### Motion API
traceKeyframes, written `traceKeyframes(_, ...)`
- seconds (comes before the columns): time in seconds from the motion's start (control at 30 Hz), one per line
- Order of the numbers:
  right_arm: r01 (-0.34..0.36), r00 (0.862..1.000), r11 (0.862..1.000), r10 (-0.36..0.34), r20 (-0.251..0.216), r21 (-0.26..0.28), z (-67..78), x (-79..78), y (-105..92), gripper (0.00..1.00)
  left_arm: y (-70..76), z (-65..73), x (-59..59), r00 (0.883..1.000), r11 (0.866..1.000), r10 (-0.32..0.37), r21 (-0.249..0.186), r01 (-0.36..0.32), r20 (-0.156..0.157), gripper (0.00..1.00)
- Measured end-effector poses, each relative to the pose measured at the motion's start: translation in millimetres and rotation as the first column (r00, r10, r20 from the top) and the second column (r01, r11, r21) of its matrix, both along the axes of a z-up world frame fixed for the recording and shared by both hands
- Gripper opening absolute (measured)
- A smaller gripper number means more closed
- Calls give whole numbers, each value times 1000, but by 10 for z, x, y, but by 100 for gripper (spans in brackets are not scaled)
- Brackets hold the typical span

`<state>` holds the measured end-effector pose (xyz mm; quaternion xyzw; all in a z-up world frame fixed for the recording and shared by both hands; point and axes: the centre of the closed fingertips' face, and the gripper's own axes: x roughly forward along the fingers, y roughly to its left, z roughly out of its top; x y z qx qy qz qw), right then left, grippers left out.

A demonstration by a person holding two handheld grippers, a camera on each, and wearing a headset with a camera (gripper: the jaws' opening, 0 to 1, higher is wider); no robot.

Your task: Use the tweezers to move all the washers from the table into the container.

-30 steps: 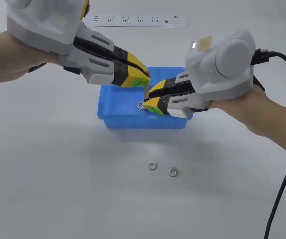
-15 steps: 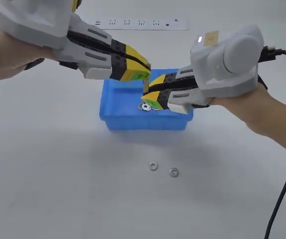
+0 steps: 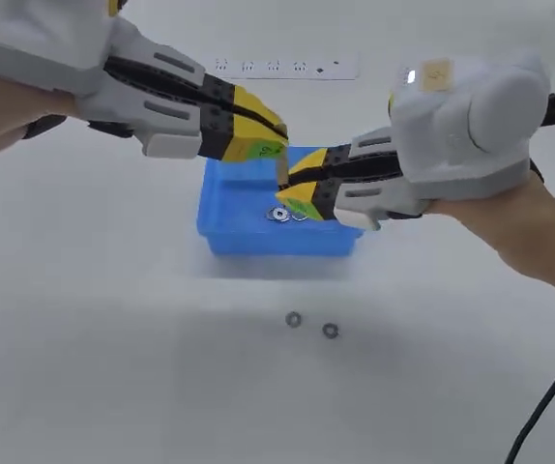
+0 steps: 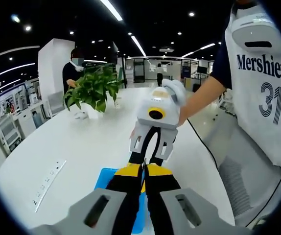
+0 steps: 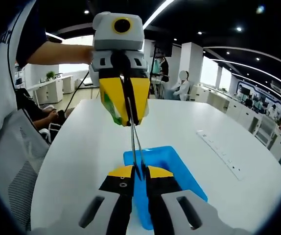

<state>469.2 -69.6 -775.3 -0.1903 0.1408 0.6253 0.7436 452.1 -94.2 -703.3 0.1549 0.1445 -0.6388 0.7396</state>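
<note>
A blue container (image 3: 227,232) stands mid-table with washers (image 3: 279,215) on its floor. Two more washers (image 3: 293,319) (image 3: 330,331) lie on the white table in front of it. Thin metal tweezers (image 5: 134,142) run between the two grippers above the container. My left gripper (image 3: 276,147) reaches in from the upper left and is shut on one end of the tweezers. The right gripper (image 3: 293,193) comes from the right and is shut on the other end, just over the container (image 5: 172,171). In the left gripper view my own jaws (image 4: 143,172) meet the right gripper (image 4: 150,155) head-on.
A white power strip (image 3: 287,67) lies at the far edge of the table behind the container. A black cable (image 3: 548,416) trails from the right gripper at the lower right. Open white tabletop (image 3: 113,367) surrounds the two loose washers.
The head view has shifted a little. Both grippers stay together on the tweezers above the container and sit slightly higher than before. The two table washers have not moved.
</note>
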Motion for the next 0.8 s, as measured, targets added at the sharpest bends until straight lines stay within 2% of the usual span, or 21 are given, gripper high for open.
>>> traceKeyframes(0.1,1,1000,1000,-1,6,9,66,-122,-33,10,-48,70,-127,1000,1000,-8,-7,8,9,6)
traceKeyframes(0.27,4,1000,1000,-4,2,19,70,-326,-97,10,-129,77,-338,1000,1000,-25,-9,25,10,6)
traceKeyframes(0.37,6,1000,1000,-6,-14,16,-5,-481,-147,10,-170,-1,-501,999,999,-31,-15,31,-9,6)
traceKeyframes(0.4,6,1000,1000,-6,-20,14,-29,-516,-156,10,-165,-29,-521,999,999,-33,-16,32,-15,6)
traceKeyframes(0.5,3,999,1000,-3,-39,-1,-137,-644,-183,10,-187,-159,-665,998,999,-36,-19,35,-46,6)
traceKeyframes(0.57,-4,998,1000,3,-55,-14,-224,-729,-200,10,-188,-225,-717,998,999,-30,-23,29,-60,6)
traceKeyframes(0.6,-10,998,1000,8,-66,-20,-274,-782,-205,10,-189,-272,-760,997,999,-28,-25,26,-76,6)
traceKeyframes(0.63,-15,997,1000,13,-71,-24,-304,-814,-205,10,-192,-298,-782,997,999,-27,-25,25,-78,6)
traceKeyframes(0.67,-23,997,999,21,-74,-34,-351,-857,-206,10,-232,-335,-835,996,1000,-25,-21,23,-91,6)
traceKeyframes(0.8,-38,995,998,33,-92,-53,-486,-940,-202,10,-224,-466,-902,993,1000,-12,-19,10,-120,6)
